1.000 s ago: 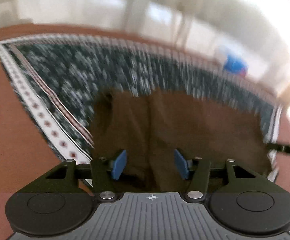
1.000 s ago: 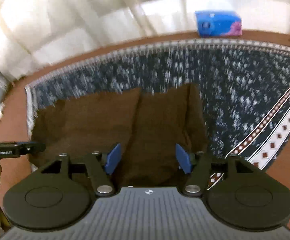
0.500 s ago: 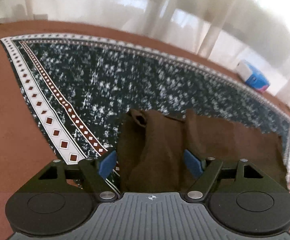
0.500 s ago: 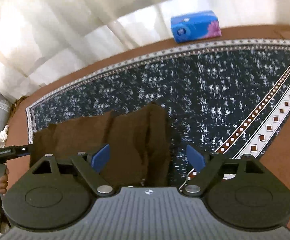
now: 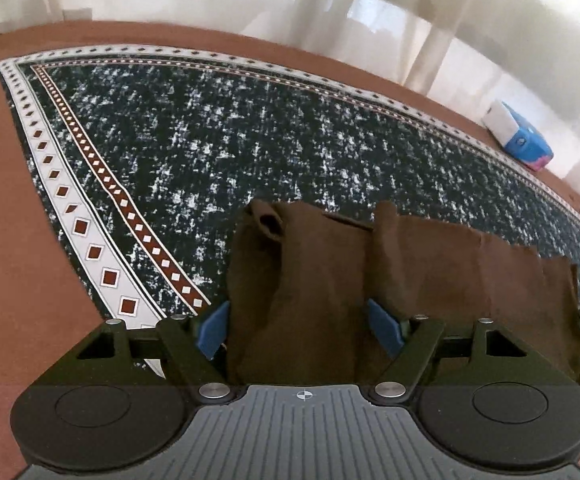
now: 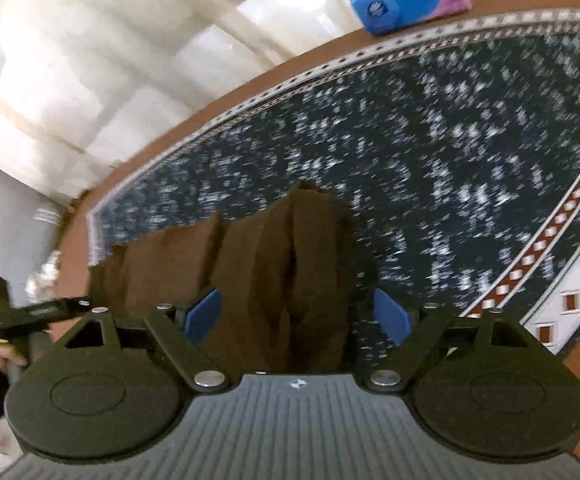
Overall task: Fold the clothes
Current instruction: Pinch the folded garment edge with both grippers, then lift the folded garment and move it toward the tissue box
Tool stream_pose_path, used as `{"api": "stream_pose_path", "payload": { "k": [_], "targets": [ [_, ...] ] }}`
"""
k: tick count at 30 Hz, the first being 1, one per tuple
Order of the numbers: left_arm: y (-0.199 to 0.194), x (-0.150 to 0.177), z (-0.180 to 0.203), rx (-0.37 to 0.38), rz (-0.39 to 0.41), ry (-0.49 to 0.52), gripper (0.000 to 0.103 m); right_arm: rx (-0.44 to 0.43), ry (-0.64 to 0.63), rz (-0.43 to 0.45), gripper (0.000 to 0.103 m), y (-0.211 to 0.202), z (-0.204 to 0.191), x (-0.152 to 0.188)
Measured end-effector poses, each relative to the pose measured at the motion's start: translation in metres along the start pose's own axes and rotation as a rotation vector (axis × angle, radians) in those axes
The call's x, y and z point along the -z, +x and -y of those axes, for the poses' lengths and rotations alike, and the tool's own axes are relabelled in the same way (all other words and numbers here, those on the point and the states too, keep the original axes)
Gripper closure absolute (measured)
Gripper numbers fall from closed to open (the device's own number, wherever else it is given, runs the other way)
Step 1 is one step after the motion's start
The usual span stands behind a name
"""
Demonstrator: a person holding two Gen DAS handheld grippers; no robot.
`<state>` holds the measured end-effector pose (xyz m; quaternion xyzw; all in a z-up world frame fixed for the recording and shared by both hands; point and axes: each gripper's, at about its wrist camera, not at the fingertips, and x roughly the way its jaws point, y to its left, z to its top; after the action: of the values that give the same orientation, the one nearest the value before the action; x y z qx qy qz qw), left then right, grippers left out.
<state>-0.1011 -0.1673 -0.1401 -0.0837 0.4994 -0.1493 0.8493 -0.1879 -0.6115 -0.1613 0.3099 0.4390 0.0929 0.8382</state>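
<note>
A brown garment (image 5: 330,280) lies rumpled on a dark speckled cloth (image 5: 210,152), folded into a long strip that runs toward the right. In the left wrist view my left gripper (image 5: 298,328) is open, its blue pads (image 5: 212,328) standing wide on either side of the garment's near left end. The right wrist view shows the same garment (image 6: 282,264) bunched into upright creases. My right gripper (image 6: 296,316) is open around the garment's right end, with a gap between the right pad and the fabric. My left gripper (image 6: 30,312) shows at the far left edge.
The speckled cloth has a white border with red diamonds (image 5: 102,248) and covers a reddish-brown table (image 5: 10,240). A blue tissue box (image 6: 406,0) stands at the table's far edge before pale curtains. A person's hand (image 6: 6,356) holds the left gripper's handle.
Both grippers' fingers have spread wider over the last second. Both have drawn back and tilted, so more of the speckled cloth shows beyond the garment. The garment stays on the cloth.
</note>
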Motion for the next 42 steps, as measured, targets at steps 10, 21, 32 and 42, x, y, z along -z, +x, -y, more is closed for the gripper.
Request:
{"api": "stream_pose_path", "payload": {
  "k": [10, 21, 32, 42],
  "targets": [
    [0.004, -0.003, 0.004, 0.020, -0.004, 0.042, 0.031, -0.026, 0.042, -0.008, 0.027, 0.005, -0.003, 0.004],
    [0.004, -0.005, 0.004, 0.073, -0.031, 0.072, 0.036, 0.049, 0.092, -0.046, 0.061, 0.011, -0.011, 0.010],
    [-0.027, -0.012, 0.018, 0.143, 0.016, 0.133, 0.091, 0.005, 0.110, 0.033, 0.089, -0.017, -0.046, 0.008],
    [-0.063, -0.026, 0.090, 0.202, 0.108, 0.191, 0.091, -0.048, 0.067, 0.180, 0.090, -0.084, -0.056, -0.019]
  ]
}}
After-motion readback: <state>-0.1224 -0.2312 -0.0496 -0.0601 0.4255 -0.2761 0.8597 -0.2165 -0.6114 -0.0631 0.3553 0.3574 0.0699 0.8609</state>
